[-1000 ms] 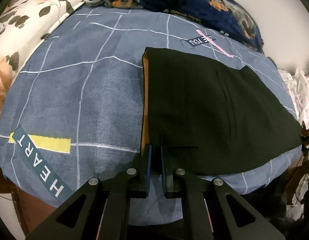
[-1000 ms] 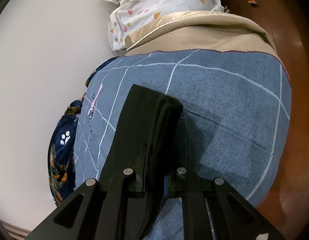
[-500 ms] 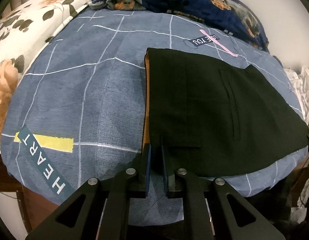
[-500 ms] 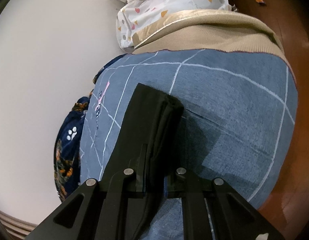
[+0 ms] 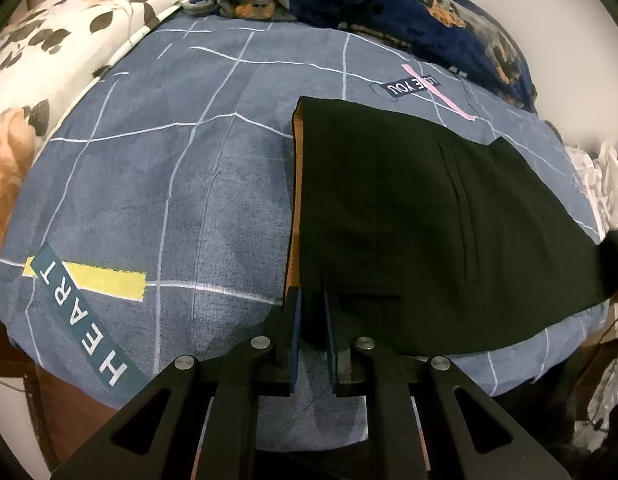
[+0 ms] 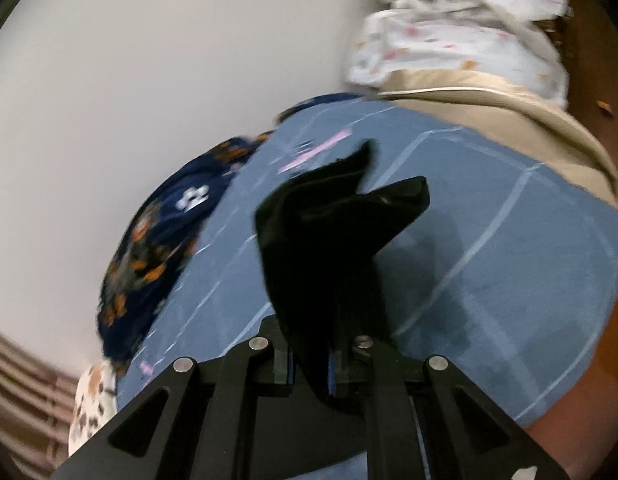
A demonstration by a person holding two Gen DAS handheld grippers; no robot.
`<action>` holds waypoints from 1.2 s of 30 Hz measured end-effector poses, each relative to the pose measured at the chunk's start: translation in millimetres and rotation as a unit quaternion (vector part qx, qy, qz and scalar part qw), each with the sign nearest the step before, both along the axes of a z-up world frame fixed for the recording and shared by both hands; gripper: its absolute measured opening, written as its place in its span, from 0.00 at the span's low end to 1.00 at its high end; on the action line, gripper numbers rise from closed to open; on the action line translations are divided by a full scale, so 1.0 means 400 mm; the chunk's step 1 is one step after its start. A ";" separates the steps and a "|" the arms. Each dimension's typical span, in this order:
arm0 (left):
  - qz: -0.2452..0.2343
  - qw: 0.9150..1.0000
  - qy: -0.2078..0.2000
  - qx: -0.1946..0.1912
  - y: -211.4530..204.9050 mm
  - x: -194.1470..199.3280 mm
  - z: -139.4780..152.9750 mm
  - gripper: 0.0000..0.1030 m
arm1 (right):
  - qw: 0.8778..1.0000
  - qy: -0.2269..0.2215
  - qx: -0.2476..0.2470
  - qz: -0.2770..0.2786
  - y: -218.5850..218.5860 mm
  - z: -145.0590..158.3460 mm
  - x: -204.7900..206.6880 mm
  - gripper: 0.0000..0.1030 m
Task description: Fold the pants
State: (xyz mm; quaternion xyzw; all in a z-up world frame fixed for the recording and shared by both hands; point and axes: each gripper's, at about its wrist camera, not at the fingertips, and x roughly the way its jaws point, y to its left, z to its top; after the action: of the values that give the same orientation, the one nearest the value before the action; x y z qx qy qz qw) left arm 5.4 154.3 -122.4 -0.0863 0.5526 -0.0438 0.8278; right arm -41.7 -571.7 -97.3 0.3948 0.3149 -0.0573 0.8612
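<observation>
So you are partway through: the black pants [image 5: 409, 216] lie flat on the blue grid-patterned bed cover [image 5: 169, 200] as a folded panel, with a straight edge showing an orange-brown lining toward the middle of the bed and the far end running off toward the bed's right edge. At least one fold looks done, judging by the doubled layers. A further fold still seems to be left, and it appears to be the one you have in hand.

Your left gripper [image 5: 311, 320] is nearly closed, its blue-padded fingers pinching the near corner of the pants at the near edge of the bed, right beside that lined edge. Its end of the cloth lies flat on the cover.

Your right gripper [image 6: 311, 360] is also clamped, with a thick bunch of black fabric between its fingers. In the right wrist view that end stands up off the cover in a peaked flap and casts a shadow on the blue cloth below, so it is lifted clear at that end. The view is blurred, so the exact layers in the grip cannot be counted.
</observation>
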 end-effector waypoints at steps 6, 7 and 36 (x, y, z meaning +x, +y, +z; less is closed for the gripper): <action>0.009 1.000 0.003 -0.002 0.008 0.001 -0.004 0.21 | 0.997 0.001 0.000 0.077 0.178 -0.006 0.041 0.11; 0.013 1.000 0.004 -0.011 0.013 0.001 -0.006 0.22 | 0.996 0.006 -0.002 0.088 0.203 -0.014 0.046 0.11; 0.023 0.999 0.006 -0.026 0.028 0.002 -0.007 0.29 | 0.954 0.080 -0.115 0.265 0.550 -0.136 0.066 0.30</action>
State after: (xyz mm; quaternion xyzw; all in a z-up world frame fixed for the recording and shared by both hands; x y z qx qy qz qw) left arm 6.3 165.5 -125.4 -0.1203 0.5542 -0.0386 0.8227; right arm -15.3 -351.5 -151.5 0.1899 0.4671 0.1057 0.8571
